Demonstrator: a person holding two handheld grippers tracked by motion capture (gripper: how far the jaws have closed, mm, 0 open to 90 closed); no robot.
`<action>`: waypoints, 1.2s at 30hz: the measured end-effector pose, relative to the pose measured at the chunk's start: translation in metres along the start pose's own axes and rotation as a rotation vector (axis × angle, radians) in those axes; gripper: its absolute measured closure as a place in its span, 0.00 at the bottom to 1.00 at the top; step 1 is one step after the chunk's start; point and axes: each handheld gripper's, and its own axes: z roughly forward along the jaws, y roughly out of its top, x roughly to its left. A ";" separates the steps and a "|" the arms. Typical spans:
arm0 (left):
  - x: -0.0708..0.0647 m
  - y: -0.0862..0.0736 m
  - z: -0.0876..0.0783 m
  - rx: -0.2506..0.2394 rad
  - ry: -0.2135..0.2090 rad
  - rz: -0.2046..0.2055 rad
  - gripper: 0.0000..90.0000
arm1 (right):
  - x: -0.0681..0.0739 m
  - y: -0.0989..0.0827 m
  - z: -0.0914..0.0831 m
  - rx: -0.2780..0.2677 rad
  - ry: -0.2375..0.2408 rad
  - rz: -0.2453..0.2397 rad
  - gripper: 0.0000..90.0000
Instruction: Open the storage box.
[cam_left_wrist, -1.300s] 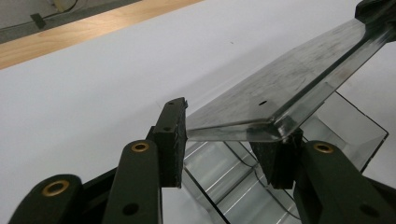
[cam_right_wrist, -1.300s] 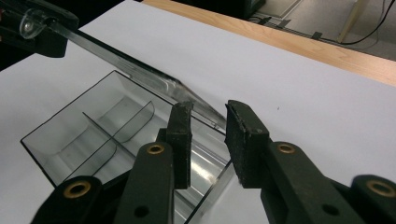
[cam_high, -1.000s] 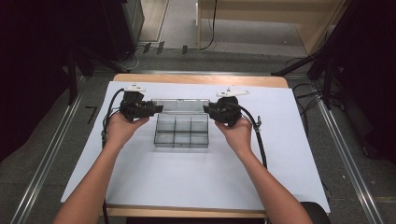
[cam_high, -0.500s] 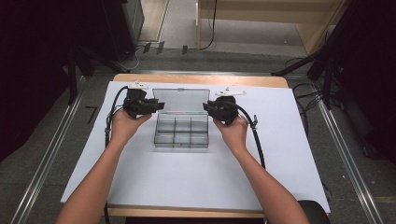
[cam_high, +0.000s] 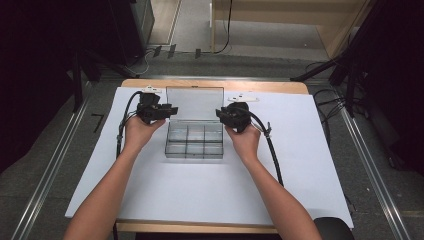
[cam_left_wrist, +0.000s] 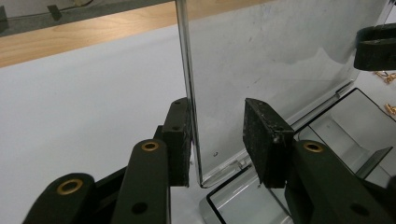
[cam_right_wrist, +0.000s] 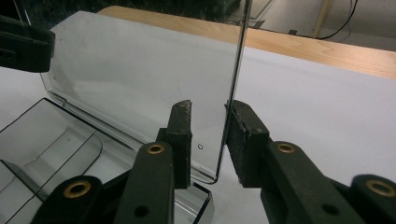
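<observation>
While the clear plastic compartment box (cam_high: 194, 142) sits near the middle of the white sheet (cam_high: 300, 165) covering the wooden worktop (cam_high: 210, 84), its hinged lid (cam_high: 195, 102) stands upright along the far edge, and both tongs are at that lid's lower corners. The left tongs (cam_high: 167, 111), held in the person's left hand (cam_high: 141, 131), straddle the lid's left edge. In the left gripper view one pad (cam_left_wrist: 181, 140) lies against the outer face of the lid (cam_left_wrist: 280, 70), while the other pad (cam_left_wrist: 264, 137) stands clear of the inner face with a gap showing; these jaws have just been closing, with the lid edge between them, yet they do not pinch it on both sides. The right tongs (cam_high: 220, 114), in the right hand (cam_high: 245, 140), straddle the lid's right edge. In the right gripper view the outer pad (cam_right_wrist: 243, 140) lies close against the lid (cam_right_wrist: 140, 79), and the inner pad (cam_right_wrist: 181, 140) sits a little off it; whether it presses I cannot tell. The box's tray compartments (cam_right_wrist: 51, 154) lie open below the lid. A small white piece (cam_high: 243, 98) rests on the sheet just behind the right tongs, another white piece (cam_high: 150, 90) behind the left.
</observation>
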 end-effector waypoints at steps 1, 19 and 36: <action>0.000 0.000 0.000 0.000 0.000 0.000 0.70 | 0.000 0.000 0.001 0.001 -0.001 0.003 0.80; 0.003 -0.002 0.020 0.058 0.030 -0.061 0.61 | -0.002 -0.007 0.020 0.022 -0.002 0.090 0.66; 0.006 -0.002 0.029 0.091 0.008 -0.115 0.52 | -0.001 -0.009 0.028 0.038 0.003 0.157 0.55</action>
